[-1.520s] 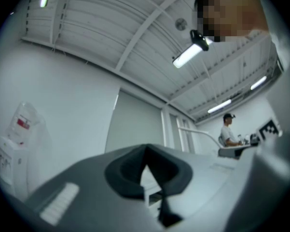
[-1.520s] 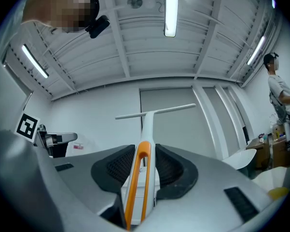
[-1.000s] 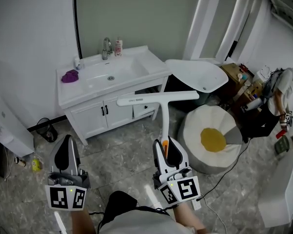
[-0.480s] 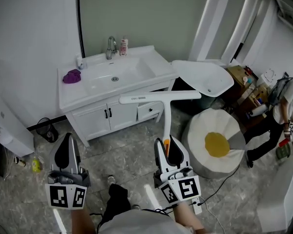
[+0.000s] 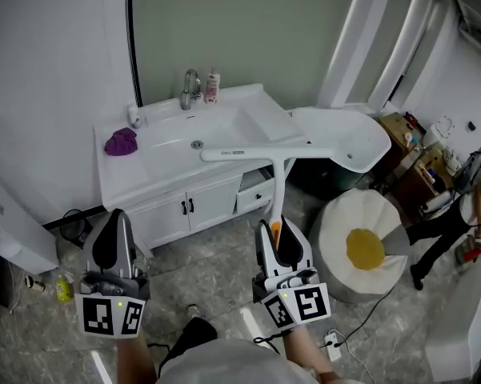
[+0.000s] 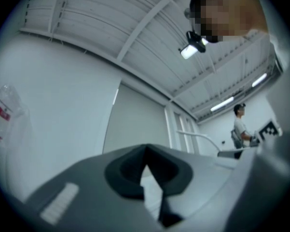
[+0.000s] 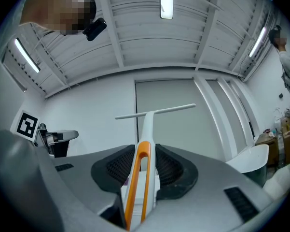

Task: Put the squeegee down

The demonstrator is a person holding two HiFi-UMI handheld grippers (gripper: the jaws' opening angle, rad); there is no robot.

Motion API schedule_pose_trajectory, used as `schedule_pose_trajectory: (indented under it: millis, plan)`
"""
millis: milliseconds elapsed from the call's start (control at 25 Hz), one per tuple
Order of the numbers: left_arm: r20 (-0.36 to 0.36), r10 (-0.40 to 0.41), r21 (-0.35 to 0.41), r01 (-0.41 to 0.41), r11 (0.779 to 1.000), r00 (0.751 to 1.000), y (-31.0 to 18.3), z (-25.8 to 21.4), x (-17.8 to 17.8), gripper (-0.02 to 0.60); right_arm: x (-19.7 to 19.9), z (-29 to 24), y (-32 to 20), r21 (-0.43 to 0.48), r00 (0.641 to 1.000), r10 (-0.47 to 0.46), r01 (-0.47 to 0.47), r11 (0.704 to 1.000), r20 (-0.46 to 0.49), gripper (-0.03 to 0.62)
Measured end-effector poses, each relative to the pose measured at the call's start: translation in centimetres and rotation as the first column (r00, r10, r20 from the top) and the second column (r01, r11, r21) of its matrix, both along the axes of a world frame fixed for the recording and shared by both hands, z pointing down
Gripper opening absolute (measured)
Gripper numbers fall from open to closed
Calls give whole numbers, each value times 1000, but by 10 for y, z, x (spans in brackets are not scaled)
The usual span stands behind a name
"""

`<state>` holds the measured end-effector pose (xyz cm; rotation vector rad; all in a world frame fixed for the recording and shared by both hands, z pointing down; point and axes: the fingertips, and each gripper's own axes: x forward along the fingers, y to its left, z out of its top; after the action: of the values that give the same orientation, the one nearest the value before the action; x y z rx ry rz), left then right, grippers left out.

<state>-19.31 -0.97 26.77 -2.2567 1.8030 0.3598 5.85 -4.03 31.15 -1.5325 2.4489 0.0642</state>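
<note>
We are holding the squeegee (image 5: 279,184) in the air by the near end of its handle. The right hand-held gripper (image 5: 278,234) is clamping on the orange-edged grip, which the right gripper view shows wedged between the two pads. From that gripper the handle is running straight away towards the far side and tilting a little upward, so its long axis is lying near-to-far. The blade is sitting crosswise at the far end and stretching left to right. In the head view the blade is crossing the front edge of the bench (image 5: 148,184), right of the sink. It is not resting on anything we can see.

The left hand-held gripper (image 5: 113,242) is hovering well apart on the left with its jaws together and nothing between them. The right hand is therefore the only one on the tool.

We are judging that setting it down will depend on this layout. The blade is leading and the handle is trailing back to us, so the bench ahead is the likeliest place to land it. The floor (image 5: 216,250) below is another possible spot. A purple cloth (image 5: 122,142) is lying on the bench's far left, clear of the blade.
</note>
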Motion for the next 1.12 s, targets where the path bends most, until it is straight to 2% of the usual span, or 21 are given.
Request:
schedule_pose_trajectory:
  millis: [240, 600, 920, 1120]
  plan:
    - [9, 17, 5, -17, 1000, 1000, -45, -4, -31, 8, -28, -7, -44, 12, 1000, 26, -26, 1000, 2, 132]
    - [19, 33, 11, -33, 999, 999, -89, -4, -65, 8, -56, -9, -83, 27, 998, 61, -62, 998, 7, 132]
    - [7, 64, -9, -64, 998, 998, -133, 5, -70, 8, -57, -4, -115, 14, 995, 102, -102, 995, -3, 131]
    - [8, 78, -19, -78, 997, 997, -173, 9, -65, 8, -50, 1, -155, 4, 993, 114, -114, 993, -7, 132]
